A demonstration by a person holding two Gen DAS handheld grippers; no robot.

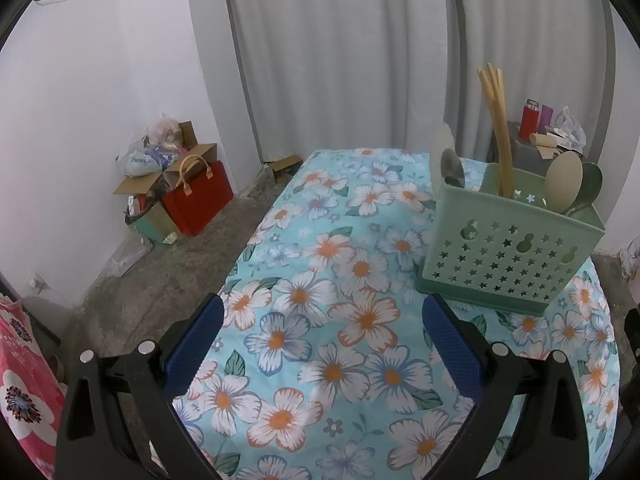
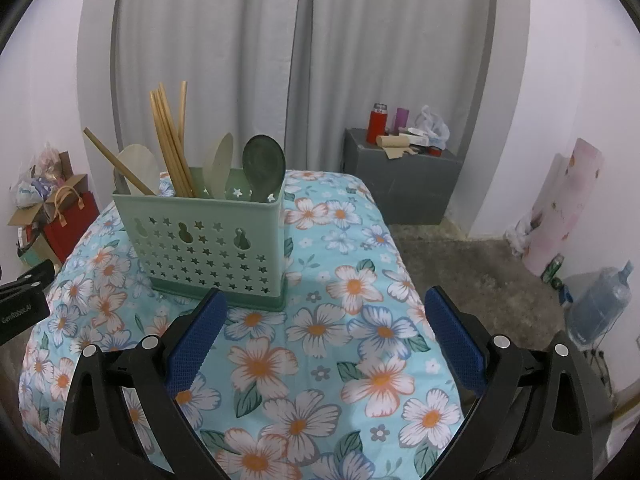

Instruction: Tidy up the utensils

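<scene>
Left gripper (image 1: 320, 336) and right gripper (image 2: 326, 328): jaws spread wide, empty, above the floral tablecloth (image 2: 360, 360). One green perforated caddy (image 2: 208, 248) stands near the table's far edge, holding five wooden chopsticks (image 2: 170, 148) and three spoons (image 2: 264, 168).

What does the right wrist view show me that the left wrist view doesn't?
Only the right wrist view shows the water jug on the floor, the pink roll against the wall, and one chopstick leaning apart from the rest. Only the left wrist view shows the pink floral cloth at the lower left edge. Both show the green utensil caddy holding chopsticks and spoons on the floral tablecloth, the red bag, and the grey box with the red bottle. Each hand-held gripper, left and right, is open and empty.
</scene>
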